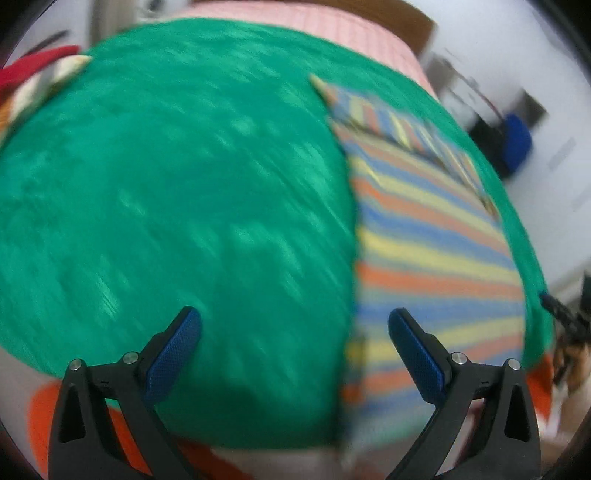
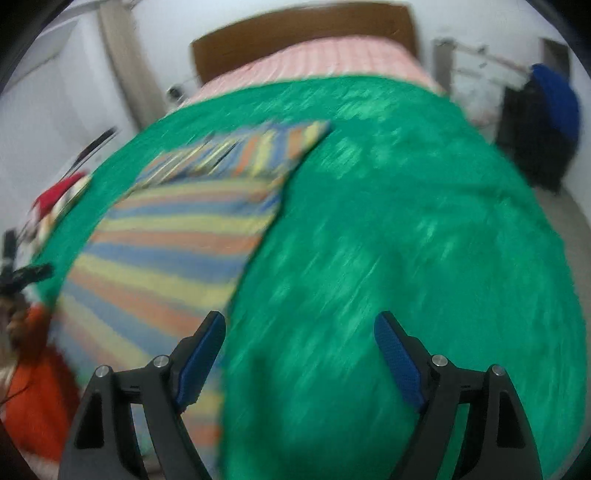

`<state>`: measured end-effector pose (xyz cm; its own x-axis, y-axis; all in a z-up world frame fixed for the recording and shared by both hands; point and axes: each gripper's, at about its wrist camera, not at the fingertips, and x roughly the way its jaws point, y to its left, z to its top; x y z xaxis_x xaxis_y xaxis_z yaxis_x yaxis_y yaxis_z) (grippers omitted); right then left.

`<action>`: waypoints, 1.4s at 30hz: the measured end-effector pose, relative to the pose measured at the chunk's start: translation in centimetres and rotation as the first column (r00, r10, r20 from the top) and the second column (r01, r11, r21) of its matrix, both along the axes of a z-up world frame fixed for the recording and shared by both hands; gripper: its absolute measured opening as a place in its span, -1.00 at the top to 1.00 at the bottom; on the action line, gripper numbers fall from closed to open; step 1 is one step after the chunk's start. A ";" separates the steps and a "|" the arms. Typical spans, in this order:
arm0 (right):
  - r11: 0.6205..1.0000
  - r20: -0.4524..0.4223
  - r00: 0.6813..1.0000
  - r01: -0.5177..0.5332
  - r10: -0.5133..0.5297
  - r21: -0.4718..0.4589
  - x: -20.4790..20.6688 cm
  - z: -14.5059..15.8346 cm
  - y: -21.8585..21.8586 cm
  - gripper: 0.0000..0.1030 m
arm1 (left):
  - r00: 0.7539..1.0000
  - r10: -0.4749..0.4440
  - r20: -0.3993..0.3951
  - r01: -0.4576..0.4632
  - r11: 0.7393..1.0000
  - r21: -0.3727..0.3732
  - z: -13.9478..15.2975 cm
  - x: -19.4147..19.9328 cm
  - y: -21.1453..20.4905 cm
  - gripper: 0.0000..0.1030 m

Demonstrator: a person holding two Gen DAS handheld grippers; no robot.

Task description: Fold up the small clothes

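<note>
A striped garment (image 1: 424, 236) in orange, yellow and blue lies flat on a green cloth (image 1: 184, 184), with one part folded over at its far end. In the left wrist view it fills the right side; in the right wrist view the garment (image 2: 177, 236) fills the left side on the green cloth (image 2: 406, 240). My left gripper (image 1: 295, 325) is open and empty above the garment's left edge. My right gripper (image 2: 299, 328) is open and empty above its right edge. Both views are motion-blurred.
A pink striped bedspread (image 2: 325, 55) and brown headboard (image 2: 295, 29) lie beyond the green cloth. Red and patterned clothes (image 1: 40, 74) sit at the far left. An orange item (image 2: 33, 398) lies at the near edge. A dark and blue object (image 2: 546, 125) stands right.
</note>
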<state>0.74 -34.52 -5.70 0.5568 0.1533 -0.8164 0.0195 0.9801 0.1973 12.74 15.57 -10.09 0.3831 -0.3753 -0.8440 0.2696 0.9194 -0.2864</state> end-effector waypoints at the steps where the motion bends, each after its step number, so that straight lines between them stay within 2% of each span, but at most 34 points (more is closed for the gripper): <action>1: 1.000 -0.025 1.000 -0.018 0.018 0.020 -0.7 -0.1 0.5 -0.59 | 1.000 -0.029 -0.010 0.029 0.999 0.016 -0.4 -0.7 -0.8 -0.95; 2: 0.998 -0.068 0.997 -0.040 0.044 0.053 -1.9 -0.6 1.3 -0.59 | 0.998 -0.064 -0.024 0.065 0.997 0.040 -0.9 -1.6 -1.8 -0.87; 3: 0.996 -0.108 0.992 -0.051 0.059 0.077 -3.0 -1.3 2.1 -0.58 | 0.995 -0.088 -0.037 0.090 0.995 0.053 -1.3 -2.0 -2.6 -0.69; 5: 0.993 -0.156 0.986 -0.042 0.059 0.109 -4.3 -2.4 3.0 -0.43 | 0.989 -0.135 -0.068 0.140 0.987 0.082 -2.0 -2.6 -3.9 -0.48; 6: 0.989 -0.173 0.983 -0.028 0.053 0.145 -4.8 -2.9 3.2 -0.32 | 0.985 -0.155 -0.075 0.163 0.980 0.114 -2.3 -3.0 -4.7 -0.46; 7: 0.984 -0.177 0.983 -0.013 0.045 0.178 -5.0 -3.3 3.4 -0.30 | 0.983 -0.167 -0.075 0.176 0.975 0.138 -2.3 -3.2 -5.2 -0.44; 9: 0.978 -0.186 0.982 0.002 0.038 0.208 -5.0 -3.9 3.8 -0.28 | 0.975 -0.202 -0.088 0.215 0.963 0.165 -2.2 -3.8 -6.0 -0.14; 10: 0.979 -0.193 0.980 -0.005 0.045 0.206 -5.0 -4.1 4.1 -0.19 | 0.972 -0.211 -0.102 0.226 0.959 0.171 -2.3 -3.8 -6.2 -0.03; 11: 0.978 -0.202 0.978 -0.015 0.058 0.207 -5.0 -4.3 4.6 -0.12 | 0.970 -0.214 -0.114 0.232 0.957 0.177 -2.5 -4.0 -6.4 0.27; 12: 0.977 -0.218 0.973 -0.029 0.076 0.213 -4.8 -4.7 5.1 0.10 | 0.967 -0.217 -0.135 0.240 0.953 0.185 -2.9 -4.2 -6.6 0.77; 13: 0.975 -0.260 0.960 -0.050 0.107 0.216 -4.5 -5.5 5.8 0.54 | 0.964 -0.220 -0.152 0.247 0.950 0.191 -3.3 -4.2 -6.6 0.93; 14: 0.974 -0.292 0.948 -0.064 0.127 0.215 -4.1 -6.1 6.3 0.78 | 0.962 -0.220 -0.160 0.249 0.949 0.193 -3.4 -4.2 -6.6 0.93; 15: 0.972 -0.316 0.937 -0.076 0.145 0.220 -3.9 -6.5 6.6 0.89 | 0.964 -0.214 -0.157 0.241 0.954 0.178 -3.1 -4.1 -6.4 0.94; 16: 0.971 -0.321 0.935 -0.080 0.151 0.224 -3.7 -6.4 6.9 0.89 | 0.964 -0.209 -0.161 0.235 0.959 0.159 -2.7 -4.0 -6.2 0.95; 18: 0.964 -0.298 0.944 -0.062 0.141 0.257 -3.6 -5.1 6.5 0.89 | 0.971 -0.181 -0.159 0.195 0.978 0.076 -0.9 -3.5 -5.0 0.95; 20: 0.950 -0.251 0.962 -0.029 0.112 0.312 -3.3 -3.4 5.5 0.89 | 0.981 -0.150 -0.121 0.146 0.989 -0.037 1.7 -2.1 -3.7 0.95; 23: 0.923 -0.152 0.985 -0.011 0.075 0.384 -1.8 -0.5 4.1 0.89 | 0.994 -0.103 -0.046 0.095 0.985 -0.147 4.8 1.4 -3.1 0.95; 25: 0.914 -0.084 0.996 -0.003 0.041 0.405 0.6 1.0 3.2 0.89 | 0.997 -0.072 -0.011 0.068 0.980 -0.188 6.1 4.6 -3.2 0.95; 28: 0.921 0.003 1.000 0.018 -0.021 0.388 5.8 2.5 1.5 0.89 | 0.997 -0.035 0.064 0.046 0.980 -0.191 7.5 11.7 -4.7 0.95; 32: 0.920 0.068 0.993 0.061 -0.095 0.387 14.4 3.4 -1.5 0.89 | 0.998 0.016 0.068 -0.004 0.984 -0.177 7.4 20.8 -7.6 0.95; 33: 0.919 0.075 0.992 0.065 -0.102 0.388 15.7 3.5 -2.7 0.89 | 0.997 0.029 0.067 -0.018 0.987 -0.162 7.2 23.7 -8.4 0.95; 35: 0.922 0.078 0.989 0.087 -0.125 0.377 21.4 3.2 -3.9 0.89 | 0.997 0.046 0.066 -0.036 0.989 -0.143 6.8 27.5 -9.5 0.94; 37: 0.917 0.070 0.986 0.115 -0.153 0.382 25.1 2.5 -5.3 0.89 | 0.996 0.074 0.055 -0.066 0.990 -0.128 5.5 30.9 -10.7 0.83; 38: 0.916 0.077 0.980 0.140 -0.181 0.375 27.4 1.8 -6.0 0.88 | 0.993 0.114 0.038 -0.109 0.988 -0.111 4.6 33.3 -11.3 0.63; 39: 0.907 0.084 0.974 0.161 -0.209 0.390 29.4 0.8 -6.7 0.81 | 0.989 0.148 0.025 -0.145 0.985 -0.095 3.7 34.5 -11.6 0.28; 40: 0.894 0.076 0.966 0.198 -0.248 0.402 30.8 -0.2 -7.4 0.69 | 0.983 0.181 0.010 -0.180 0.980 -0.084 3.1 35.4 -11.6 0.13; 42: 0.867 0.056 0.939 0.290 -0.340 0.406 31.7 -2.0 -9.0 0.51 | 0.972 0.235 -0.002 -0.234 0.966 -0.112 2.6 36.0 -10.3 0.04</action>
<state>32.45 -43.50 -7.65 0.7196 0.2412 -0.6512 0.2654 0.7711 0.5788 48.73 5.27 -7.50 0.4809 -0.3641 -0.7976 0.0538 0.9202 -0.3877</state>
